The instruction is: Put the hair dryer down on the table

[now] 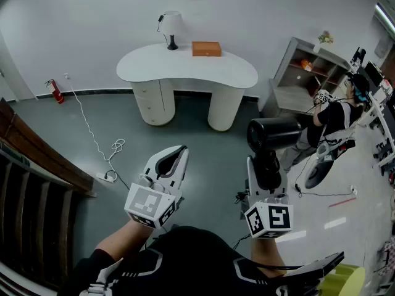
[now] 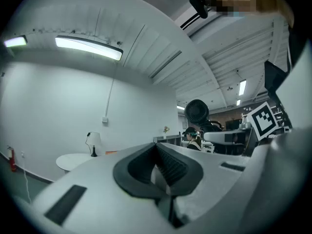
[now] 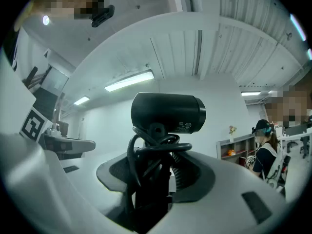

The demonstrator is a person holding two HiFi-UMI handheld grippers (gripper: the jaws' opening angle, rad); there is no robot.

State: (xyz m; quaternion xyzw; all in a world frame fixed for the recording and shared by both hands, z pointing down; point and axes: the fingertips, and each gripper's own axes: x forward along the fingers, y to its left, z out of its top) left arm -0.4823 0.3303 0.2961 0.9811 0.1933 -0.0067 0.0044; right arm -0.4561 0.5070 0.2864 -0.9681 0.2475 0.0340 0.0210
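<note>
The black hair dryer (image 1: 273,134) stands upright in my right gripper (image 1: 266,165), well above the grey floor and short of the table. In the right gripper view its barrel (image 3: 168,112) lies sideways above the jaws, and my right gripper (image 3: 158,177) is shut on the handle, which has the cord wound round it. My left gripper (image 1: 178,155) hangs to the left of it, shut with nothing in it; in the left gripper view its pads (image 2: 170,167) meet. The white curved table (image 1: 185,66) stands ahead by the wall.
On the table are a white lamp (image 1: 171,26) and a brown box (image 1: 206,48). A white cable and power strip (image 1: 109,165) lie on the floor at left, near a fire extinguisher (image 1: 55,91). A shelf unit (image 1: 302,73) and a seated person (image 1: 333,119) are at right.
</note>
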